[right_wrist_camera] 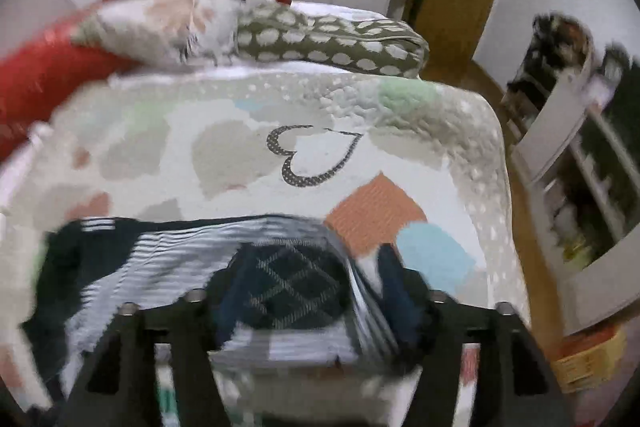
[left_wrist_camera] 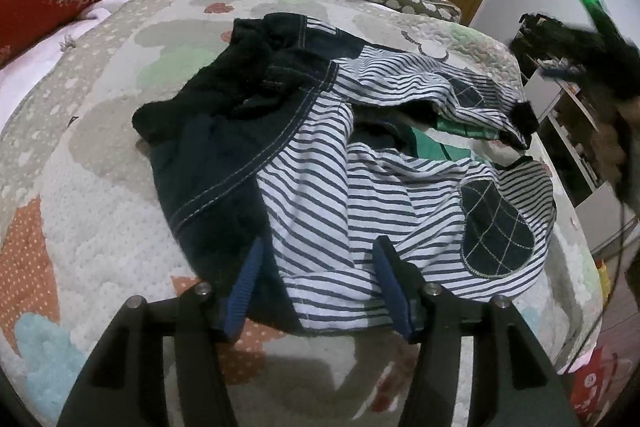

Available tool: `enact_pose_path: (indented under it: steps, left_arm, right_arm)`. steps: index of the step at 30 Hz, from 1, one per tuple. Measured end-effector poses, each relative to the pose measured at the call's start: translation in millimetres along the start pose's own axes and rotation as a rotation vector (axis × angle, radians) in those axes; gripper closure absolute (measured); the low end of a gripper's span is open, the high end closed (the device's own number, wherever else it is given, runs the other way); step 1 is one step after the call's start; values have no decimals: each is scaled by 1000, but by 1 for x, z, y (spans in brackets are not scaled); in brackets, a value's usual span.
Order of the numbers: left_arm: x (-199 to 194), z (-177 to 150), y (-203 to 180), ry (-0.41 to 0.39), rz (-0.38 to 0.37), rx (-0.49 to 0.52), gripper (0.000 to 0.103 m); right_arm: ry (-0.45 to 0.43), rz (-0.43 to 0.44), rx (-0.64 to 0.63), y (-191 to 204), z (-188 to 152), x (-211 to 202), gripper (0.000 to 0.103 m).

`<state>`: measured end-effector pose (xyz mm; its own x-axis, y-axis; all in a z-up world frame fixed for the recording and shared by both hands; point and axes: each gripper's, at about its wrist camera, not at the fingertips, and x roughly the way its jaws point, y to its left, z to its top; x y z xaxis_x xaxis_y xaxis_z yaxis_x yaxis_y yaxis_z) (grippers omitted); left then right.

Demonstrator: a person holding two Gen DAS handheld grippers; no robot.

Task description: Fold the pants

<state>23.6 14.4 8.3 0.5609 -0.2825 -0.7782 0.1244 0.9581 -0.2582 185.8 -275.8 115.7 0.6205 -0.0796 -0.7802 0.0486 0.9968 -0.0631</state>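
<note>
Two hand-held grippers stand with jaws apart over the crumpled striped pants [left_wrist_camera: 360, 195] on the bed [left_wrist_camera: 100, 187], left hand-held gripper [left_wrist_camera: 316, 267] straddling the hem, right hand-held gripper [right_wrist_camera: 308, 291] blurred above a knee patch [right_wrist_camera: 292, 287]; closing now risks pinching bunched layers, skewing the fold.

Both wrist views look steeply down, close over the bed [left_wrist_camera: 100, 187]. Each faces its pillow end. They share the striped pants [left_wrist_camera: 360, 195] and pillows [right_wrist_camera: 320, 39].
</note>
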Motion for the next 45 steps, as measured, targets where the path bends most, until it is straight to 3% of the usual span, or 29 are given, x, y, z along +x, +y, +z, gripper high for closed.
enact_pose_path:
  steps: [5,11,12,13,14,17,19,22,24,26,27,29,30,31,33,35,37,38,39,41,43,45]
  left_arm:
    - [-2,-2,-4,-3,22,-2,44]
    - [-27,-1,13,2,-44,-112,44]
    - [-31,-1,16,1,-47,-124,44]
    - [-35,-1,20,-1,-44,-137,44]
    - [-38,-1,24,-4,-25,-150,44]
    - [-51,-1,46,-26,20,-205,44]
    - [-57,1,61,-33,31,-250,43]
    - [-57,5,79,-38,48,-311,40]
    - [-52,9,85,-30,49,-326,33]
    - [-43,14,85,-6,45,-322,33]
    - [-37,18,83,9,35,-313,33]
    - [-25,25,78,29,20,-290,29]
    - [-18,29,76,36,16,-276,26]
    - [-12,34,74,37,19,-269,25]
    - [2,45,70,43,15,-268,18]
    - [14,54,68,57,17,-291,17]
    - [22,61,64,71,41,-290,26]
    - [25,63,61,79,67,-281,64]
    - [27,65,61,100,84,-275,87]
    - [22,63,67,111,31,-323,91]
    - [7,59,73,91,21,-344,92]
    - [-11,55,74,58,30,-337,92]
  right_arm:
    - [28,30,101,-49,-65,-33,24]
    - [148,41,119,-66,-141,-10,23]
    - [166,80,118,-63,-149,-7,43]
    - [176,128,121,-62,-154,-5,88]
    - [193,217,144,-60,-157,-3,91]
    - [117,290,215,-69,-153,-23,92]
    - [77,271,246,-80,-150,-38,92]
    - [41,172,263,-99,-155,-52,92]
    - [58,88,276,-111,-160,-50,89]
    - [98,48,307,-122,-169,-43,88]
    - [107,27,317,-126,-173,-42,85]
    - [105,34,345,-138,-180,-44,69]
    - [94,54,366,-142,-186,-49,52]
    - [80,71,386,-146,-191,-53,46]
    - [59,112,405,-148,-198,-56,45]
    - [70,175,402,-143,-202,-52,43]
    - [98,217,400,-133,-208,-45,43]
    - [117,231,398,-128,-209,-40,41]
    - [123,229,392,-123,-208,-33,39]
    - [103,185,367,-113,-203,-25,43]
    - [97,217,383,-113,-197,-20,89]
    - [107,292,440,-119,-196,-19,89]
